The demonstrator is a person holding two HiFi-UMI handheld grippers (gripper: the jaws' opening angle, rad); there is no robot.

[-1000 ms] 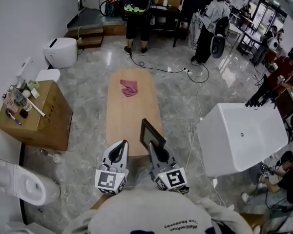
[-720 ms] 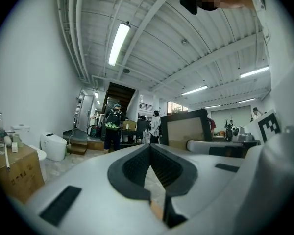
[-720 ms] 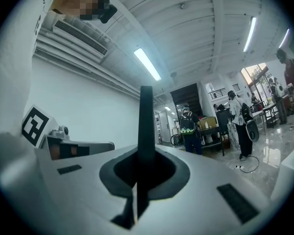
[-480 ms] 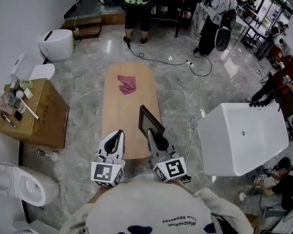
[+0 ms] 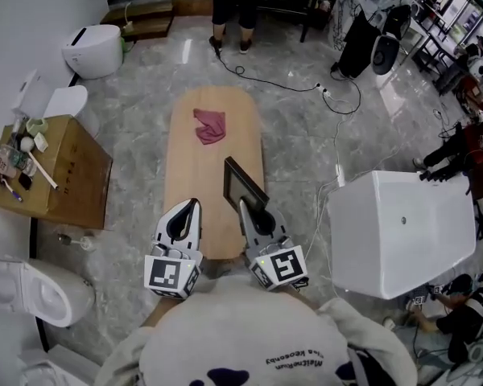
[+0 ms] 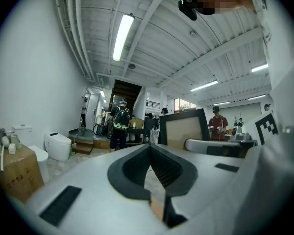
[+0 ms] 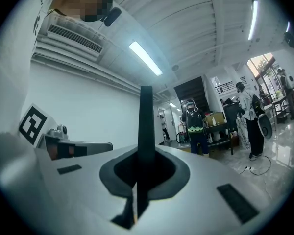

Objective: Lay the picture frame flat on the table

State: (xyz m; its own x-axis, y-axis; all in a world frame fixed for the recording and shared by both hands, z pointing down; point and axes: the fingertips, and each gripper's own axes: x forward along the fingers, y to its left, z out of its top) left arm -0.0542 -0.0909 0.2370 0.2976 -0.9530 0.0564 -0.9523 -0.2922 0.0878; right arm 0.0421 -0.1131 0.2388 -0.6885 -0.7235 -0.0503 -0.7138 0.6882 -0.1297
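The right claw [image 5: 244, 205] is clenched on the picture frame [image 5: 245, 186], gripping it at its near lower edge; in the right gripper view the jaws press on the dark frame from both sides, and it rises edge-on as a thin upright bar between them. From the head view the picture frame stands on edge, not flat, over the near right part of the long wooden table [image 5: 201, 171], its dark back turned toward the right; whether its lower edge touches the wood I cannot tell. The left claw [image 5: 192, 205] is clenched with nothing in it: in the left gripper view its ribbed pads meet with nothing between them. It hangs just beside the right claw over the near end of the table, both pointing away from the person along the length of the top. The left gripper view shows the frame's pale inner panel to its right. A crumpled pink cloth [image 5: 210, 125] lies at the far end of the table, well apart from the frame. A cardboard box [image 5: 60, 179] with small items on top stands on the floor to the left, and a white tub [image 5: 402, 232] to the right.
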